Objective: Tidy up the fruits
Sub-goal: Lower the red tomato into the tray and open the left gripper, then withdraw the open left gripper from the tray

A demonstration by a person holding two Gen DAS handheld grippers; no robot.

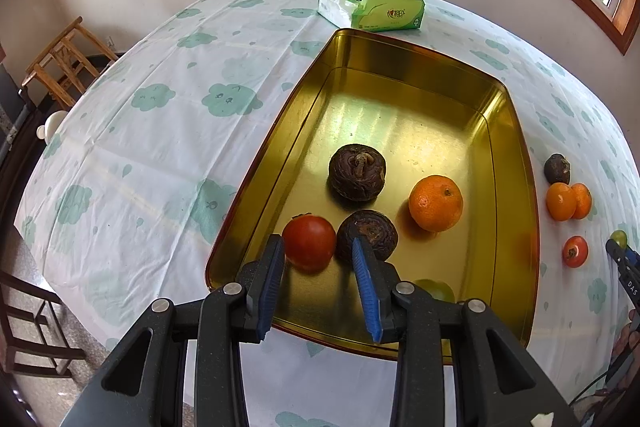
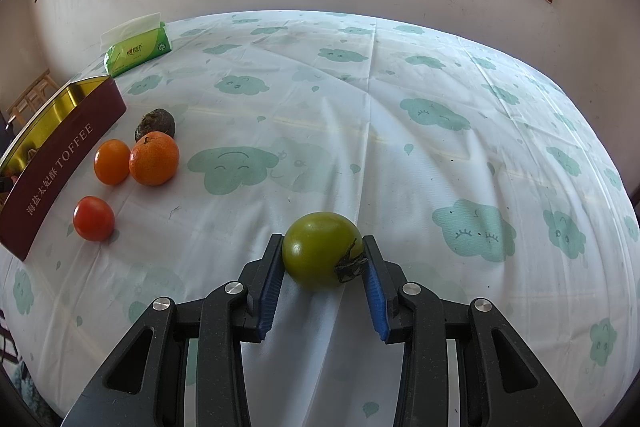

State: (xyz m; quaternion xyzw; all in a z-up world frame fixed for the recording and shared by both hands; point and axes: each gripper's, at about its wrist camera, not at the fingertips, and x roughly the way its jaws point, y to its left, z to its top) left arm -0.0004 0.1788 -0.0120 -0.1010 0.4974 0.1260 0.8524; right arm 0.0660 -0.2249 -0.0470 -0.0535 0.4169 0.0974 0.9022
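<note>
My right gripper (image 2: 323,259) is clamped on a green tomato (image 2: 322,250), both blue pads against its sides, stem facing the right pad. Ahead and to the right of it the cloth (image 2: 400,155) is bare all the way to the table's far edge at the wall. To the left lie a red tomato (image 2: 93,218), two oranges (image 2: 154,158) touching each other, and a dark fruit (image 2: 155,123) just behind them, all near the tin (image 2: 60,163), whose maroon side wall reads TOFFEE. A tissue pack (image 2: 138,47) sits beyond the tin's far corner.

My left gripper (image 1: 318,253) is spread open and empty over the tin's near end. Just past its fingertips, inside the tin (image 1: 516,163), a red tomato (image 1: 309,242) and a dark fruit (image 1: 367,235) sit side by side, touching. Farther in are another dark fruit (image 1: 357,171) and an orange (image 1: 435,203), apart from each other. The far half of the gold floor is free up to the rim. A green fruit (image 1: 436,290) is partly hidden behind the right finger. Left of the tin the cloth is open to the table edge.
</note>
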